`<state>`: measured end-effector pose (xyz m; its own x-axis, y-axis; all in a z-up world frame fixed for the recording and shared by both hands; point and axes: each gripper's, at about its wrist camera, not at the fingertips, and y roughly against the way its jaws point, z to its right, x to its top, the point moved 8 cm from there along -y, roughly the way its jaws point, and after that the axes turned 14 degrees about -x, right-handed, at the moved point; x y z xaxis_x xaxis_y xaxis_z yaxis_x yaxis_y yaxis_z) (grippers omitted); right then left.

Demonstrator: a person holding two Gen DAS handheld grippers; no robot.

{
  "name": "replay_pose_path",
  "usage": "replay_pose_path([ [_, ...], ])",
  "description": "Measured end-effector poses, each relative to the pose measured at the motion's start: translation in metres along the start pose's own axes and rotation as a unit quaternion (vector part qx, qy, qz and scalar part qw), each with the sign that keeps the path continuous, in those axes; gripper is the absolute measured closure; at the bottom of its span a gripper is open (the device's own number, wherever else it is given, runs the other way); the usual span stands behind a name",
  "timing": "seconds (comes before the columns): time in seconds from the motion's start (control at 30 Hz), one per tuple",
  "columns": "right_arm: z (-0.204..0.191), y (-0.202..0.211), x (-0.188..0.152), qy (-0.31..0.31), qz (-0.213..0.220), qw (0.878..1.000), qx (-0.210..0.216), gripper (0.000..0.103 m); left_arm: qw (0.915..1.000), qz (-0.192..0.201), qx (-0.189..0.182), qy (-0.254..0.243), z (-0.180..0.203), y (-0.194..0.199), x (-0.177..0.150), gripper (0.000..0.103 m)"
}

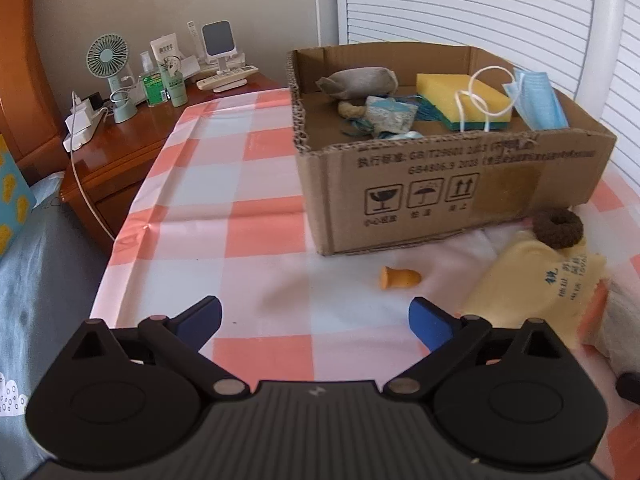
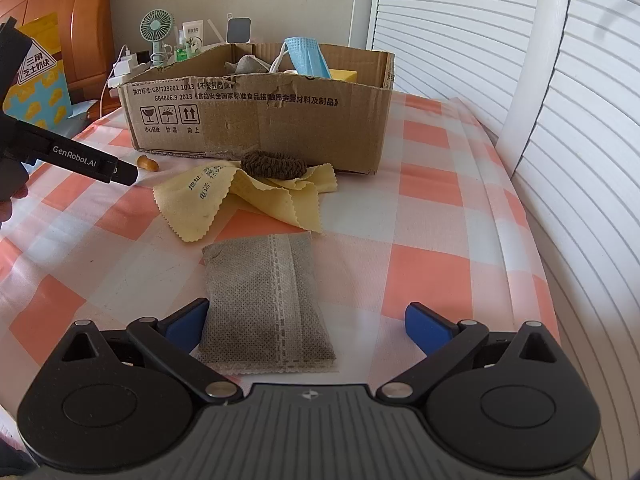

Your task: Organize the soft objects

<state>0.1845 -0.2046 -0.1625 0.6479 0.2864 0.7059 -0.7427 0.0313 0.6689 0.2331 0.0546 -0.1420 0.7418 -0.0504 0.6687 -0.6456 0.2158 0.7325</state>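
A cardboard box [image 2: 256, 120] is sitting far on the table [image 2: 440, 240], holding a sponge [image 1: 460, 92] and a mask [image 1: 536, 98]. Near its front wall, a scrunchie [image 2: 274, 165] is lying on a cloth [image 2: 256, 196], with a pouch [image 2: 266, 304] lying nearer.

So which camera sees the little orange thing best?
The left wrist view: the orange piece lies in the open on the checked cloth, before the cardboard box. The right wrist view shows it small and far off, partly hidden behind the other hand-held gripper.
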Motion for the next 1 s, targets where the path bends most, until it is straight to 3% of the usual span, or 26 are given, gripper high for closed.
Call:
replay_pose_path([
  [0.17, -0.001, 0.0, 0.0, -0.001, 0.002, 1.0, 0.0, 0.0, 0.9995, 0.008, -0.029, 0.007, 0.019, -0.002, 0.0, 0.036],
  [0.33, 0.0, 0.001, -0.001, -0.002, 0.006, 1.0, 0.0, 0.0, 0.9991, 0.023, -0.036, 0.006, 0.03, -0.008, 0.004, 0.044],
  [0.5, 0.0, 0.001, -0.002, 0.0, 0.007, 1.0, 0.003, 0.0, 0.9987, 0.029, -0.042, 0.002, 0.037, -0.012, 0.01, 0.064],
  [0.8, 0.001, 0.002, -0.002, 0.004, 0.012, 1.0, 0.007, 0.0, 0.9985, 0.037, -0.041, -0.001, 0.041, -0.013, 0.011, 0.077],
  [1.0, 0.0, 0.002, -0.002, 0.006, 0.015, 1.0, 0.01, 0.0, 0.9986, 0.04, -0.035, -0.001, 0.043, -0.011, 0.008, 0.077],
])
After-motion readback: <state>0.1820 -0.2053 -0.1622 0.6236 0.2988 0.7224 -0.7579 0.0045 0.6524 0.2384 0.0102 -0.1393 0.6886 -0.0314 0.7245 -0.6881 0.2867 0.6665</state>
